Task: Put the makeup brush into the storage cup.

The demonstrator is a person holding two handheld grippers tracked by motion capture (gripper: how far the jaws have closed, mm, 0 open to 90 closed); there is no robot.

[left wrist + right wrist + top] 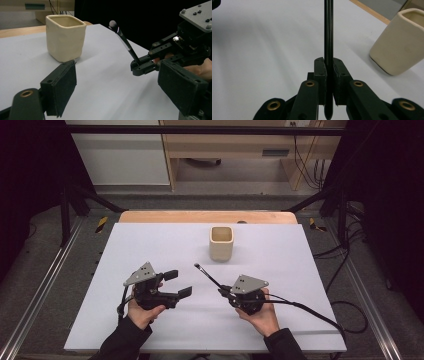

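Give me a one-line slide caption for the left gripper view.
Right tongs grip a black makeup brush, bristles up, beside the cream square cup; left tongs open and empty.

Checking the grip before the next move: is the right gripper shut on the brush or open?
Shut on it. The right gripper has its pads pressed against the black handle of the makeup brush, which sticks out ahead.

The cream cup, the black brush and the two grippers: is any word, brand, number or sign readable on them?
None: the cream cup, the black brush, the left gripper and the right gripper bear no readable text. The dark label on the far cabinet is too blurred to read.
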